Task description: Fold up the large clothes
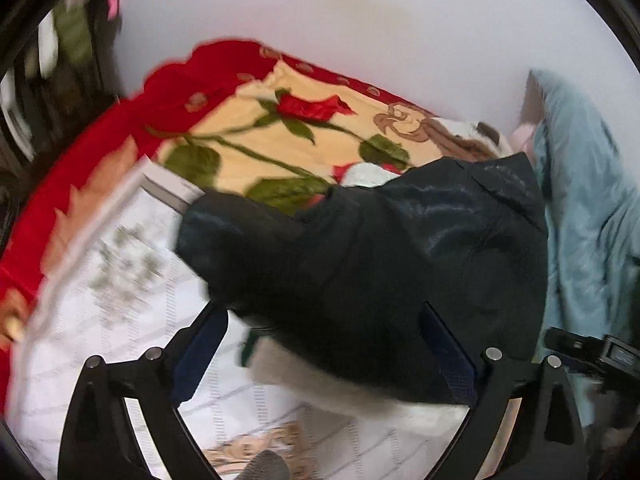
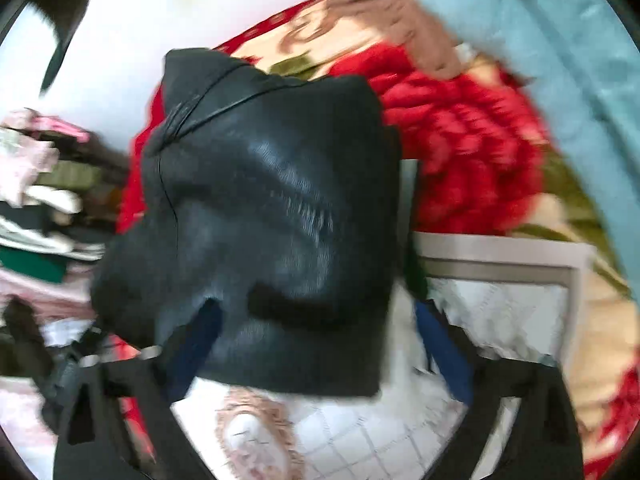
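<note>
A bulky black shiny jacket (image 1: pixel 380 248) with a pale fleece lining (image 1: pixel 320 380) lies bunched on the bed. My left gripper (image 1: pixel 324 344) is open, its blue-padded fingers (image 1: pixel 200 356) spread on either side of the jacket's near edge. In the right wrist view the same black jacket (image 2: pixel 260 220) fills the middle. My right gripper (image 2: pixel 316 344) is open, its blue-padded fingers (image 2: pixel 444 356) standing wide around the jacket's lower edge, with nothing clamped. Both views are motion-blurred.
The bed carries a white quilted mat (image 1: pixel 120 280) over a red and cream rose blanket (image 1: pixel 260 120). A light blue garment (image 1: pixel 588 208) lies at the right, also in the right wrist view (image 2: pixel 560 40). A pile of mixed clothes (image 2: pixel 40 200) sits left. A white wall (image 1: pixel 360 12) is behind.
</note>
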Demonstrator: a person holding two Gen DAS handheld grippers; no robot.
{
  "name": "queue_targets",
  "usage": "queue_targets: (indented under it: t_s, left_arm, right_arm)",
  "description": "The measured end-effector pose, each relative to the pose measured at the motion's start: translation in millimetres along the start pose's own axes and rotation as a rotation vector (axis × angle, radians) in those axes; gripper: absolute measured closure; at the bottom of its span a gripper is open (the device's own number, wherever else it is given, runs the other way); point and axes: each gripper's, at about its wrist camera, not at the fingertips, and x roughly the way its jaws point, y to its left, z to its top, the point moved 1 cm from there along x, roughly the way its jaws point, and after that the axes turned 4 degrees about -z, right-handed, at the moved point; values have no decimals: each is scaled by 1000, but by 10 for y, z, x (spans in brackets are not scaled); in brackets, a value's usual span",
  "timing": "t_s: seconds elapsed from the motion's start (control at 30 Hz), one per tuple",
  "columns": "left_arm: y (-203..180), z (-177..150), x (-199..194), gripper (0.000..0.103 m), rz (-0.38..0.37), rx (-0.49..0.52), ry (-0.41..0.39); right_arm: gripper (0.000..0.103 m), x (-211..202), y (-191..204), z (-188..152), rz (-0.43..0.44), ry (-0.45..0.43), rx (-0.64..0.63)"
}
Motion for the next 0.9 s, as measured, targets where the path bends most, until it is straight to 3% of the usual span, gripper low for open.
queue_targets:
  t_s: [0.17,0.3,0.6,0.9]
  left_arm:
    - [-169,-46,-460,4,96,147,-46]
    - [-279,-148,-969,4,159,248,-67]
    - [-381,-429,-2300,4,86,333,-80]
    - [-292,-718,-3753,4,8,339,-171]
  right_arm:
    - [0,-580,288,-538,-259,-139,-30]
    - [0,-1014,490,-1022,-372,-208,-32]
    - [0,-2409,989,-1981,-455,-329,-25]
    - [0,-4078,1603,-3105,-513,-492,-21]
